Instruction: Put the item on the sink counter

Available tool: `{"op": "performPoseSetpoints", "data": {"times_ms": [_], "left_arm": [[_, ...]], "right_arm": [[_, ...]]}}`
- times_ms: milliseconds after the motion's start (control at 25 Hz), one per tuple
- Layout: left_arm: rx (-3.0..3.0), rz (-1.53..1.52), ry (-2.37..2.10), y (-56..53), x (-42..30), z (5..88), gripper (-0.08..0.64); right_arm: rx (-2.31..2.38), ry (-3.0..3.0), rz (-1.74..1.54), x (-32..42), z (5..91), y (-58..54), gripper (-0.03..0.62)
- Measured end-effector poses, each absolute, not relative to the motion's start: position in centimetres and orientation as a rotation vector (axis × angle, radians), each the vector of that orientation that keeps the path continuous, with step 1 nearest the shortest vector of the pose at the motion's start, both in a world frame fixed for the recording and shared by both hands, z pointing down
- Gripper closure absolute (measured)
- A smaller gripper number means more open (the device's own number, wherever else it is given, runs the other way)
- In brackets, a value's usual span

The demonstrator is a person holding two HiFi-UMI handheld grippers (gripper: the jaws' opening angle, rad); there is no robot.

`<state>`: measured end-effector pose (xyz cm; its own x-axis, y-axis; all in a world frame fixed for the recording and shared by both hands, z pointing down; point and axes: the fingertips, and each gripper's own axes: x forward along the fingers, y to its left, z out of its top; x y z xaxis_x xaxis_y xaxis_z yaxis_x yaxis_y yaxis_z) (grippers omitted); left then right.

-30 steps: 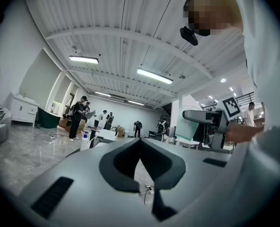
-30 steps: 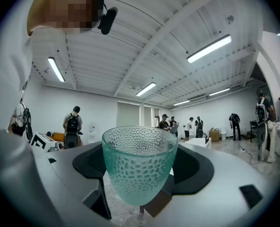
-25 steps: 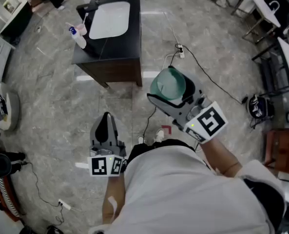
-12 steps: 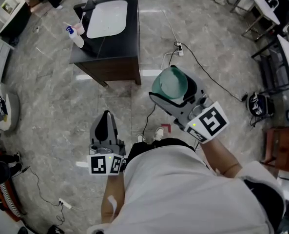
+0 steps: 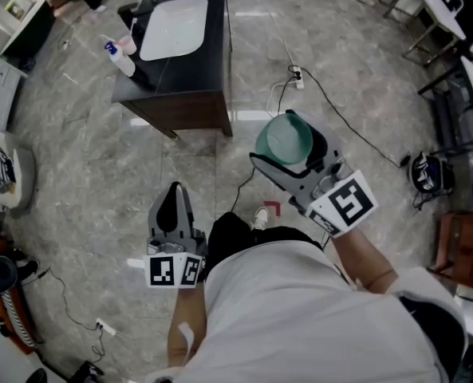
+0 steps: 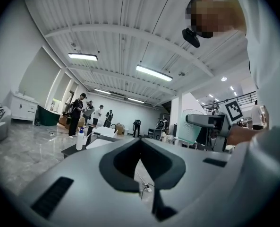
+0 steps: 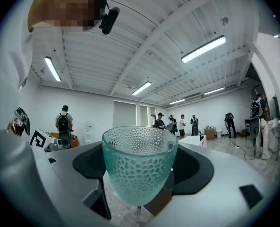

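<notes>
The sink counter (image 5: 192, 82) is a dark cabinet with a white basin (image 5: 175, 26), standing on the floor ahead and to the left. In the head view my right gripper (image 5: 290, 146) is shut on a green dimpled glass (image 5: 284, 136), held upright in the air well short of the counter. The right gripper view shows the glass (image 7: 140, 162) filling the space between the jaws. My left gripper (image 5: 172, 196) hangs lower left, shut and empty. In the left gripper view its jaws (image 6: 141, 176) meet, and the counter (image 6: 99, 143) shows beyond them.
A white spray bottle (image 5: 118, 59) and a pink cup (image 5: 128, 45) stand on the counter's left end. A power strip with a black cable (image 5: 297, 76) lies on the marble floor. A round white seat (image 5: 3, 171) is at left; dark furniture (image 5: 459, 126) lines the right.
The right gripper with the glass has drifted slightly right and down in the view. The counter has shifted a little up and left. The left gripper has barely moved.
</notes>
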<state>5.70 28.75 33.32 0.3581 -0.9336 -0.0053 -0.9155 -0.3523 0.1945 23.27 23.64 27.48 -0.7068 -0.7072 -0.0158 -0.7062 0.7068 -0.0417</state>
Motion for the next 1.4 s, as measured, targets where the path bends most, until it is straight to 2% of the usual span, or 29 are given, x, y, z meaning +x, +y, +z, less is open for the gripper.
{"op": "performPoseSetpoints", "data": {"times_ms": [1400], "left_arm": [[2.363,-0.156,-1.868,29.7,2.2,33.9,0.557]], "right_arm": [[-0.992,2.933,-0.049,18.7,27.5,21.7,0.192]]}}
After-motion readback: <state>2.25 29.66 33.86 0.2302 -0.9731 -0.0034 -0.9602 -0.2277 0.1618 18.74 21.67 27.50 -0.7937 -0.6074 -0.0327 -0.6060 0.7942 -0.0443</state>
